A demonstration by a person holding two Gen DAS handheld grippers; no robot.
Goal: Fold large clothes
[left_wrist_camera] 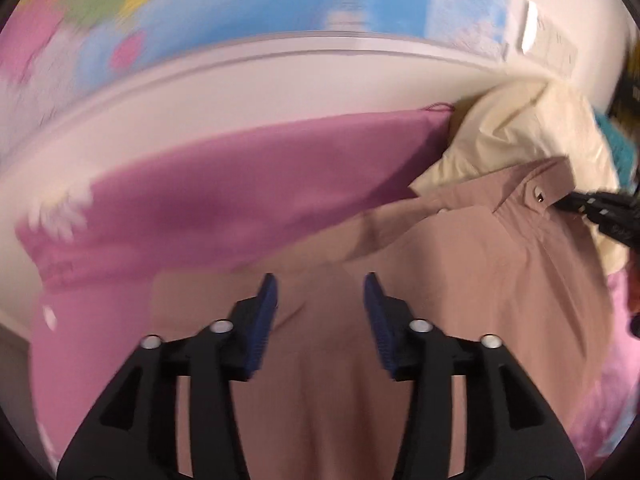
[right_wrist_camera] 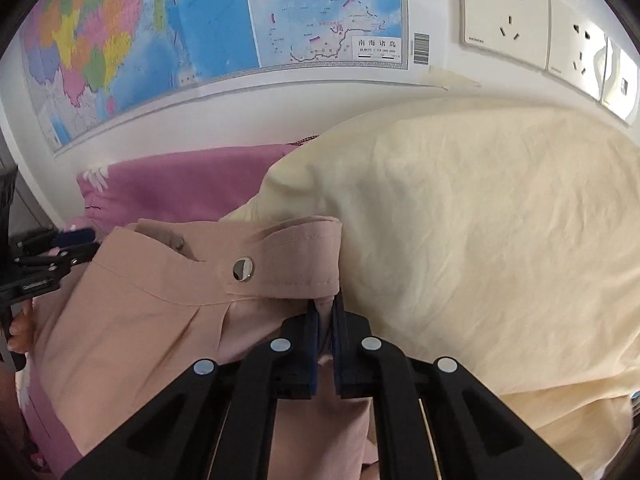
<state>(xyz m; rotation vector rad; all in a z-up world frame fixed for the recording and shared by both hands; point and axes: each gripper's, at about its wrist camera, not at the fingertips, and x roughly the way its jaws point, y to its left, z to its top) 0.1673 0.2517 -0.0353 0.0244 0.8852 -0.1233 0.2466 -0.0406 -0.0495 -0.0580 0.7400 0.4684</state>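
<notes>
The pink-brown garment (right_wrist_camera: 160,320) lay spread on top of a purple sheet (right_wrist_camera: 180,188), with its waistband (right_wrist_camera: 280,264) up near a cream pillow (right_wrist_camera: 480,240). The waistband just touched the edge of the pillow. A shiny round snap button (right_wrist_camera: 243,269) sat on the waistband, a little way from its end. The right gripper (right_wrist_camera: 325,312) had its fingers pressed close together, and they pinched the cloth just under the end of the waistband, right beside the pillow. The left gripper (left_wrist_camera: 320,292) had its fingers spread wide apart, and nothing was between them. It was over the smooth middle part of the garment (left_wrist_camera: 400,280), well away from the waistband. In the left wrist view the picture was blurry, but the right gripper (left_wrist_camera: 576,202) showed as a dark shape at the waistband (left_wrist_camera: 532,184), beside the button (left_wrist_camera: 539,197). The pillow (left_wrist_camera: 520,132) lay past the waistband there, and something blue-green (left_wrist_camera: 616,140) poked out on the far side of the pillow. The purple sheet (left_wrist_camera: 240,184) stretched away from the pillow along the white wall (left_wrist_camera: 280,80). Above the pillow, a colorful map (right_wrist_camera: 200,20) hung on the wall, and white wall sockets (right_wrist_camera: 508,20) were next to the map. In the right wrist view the left gripper (right_wrist_camera: 60,248) showed at the far side of the garment from the pillow.
</notes>
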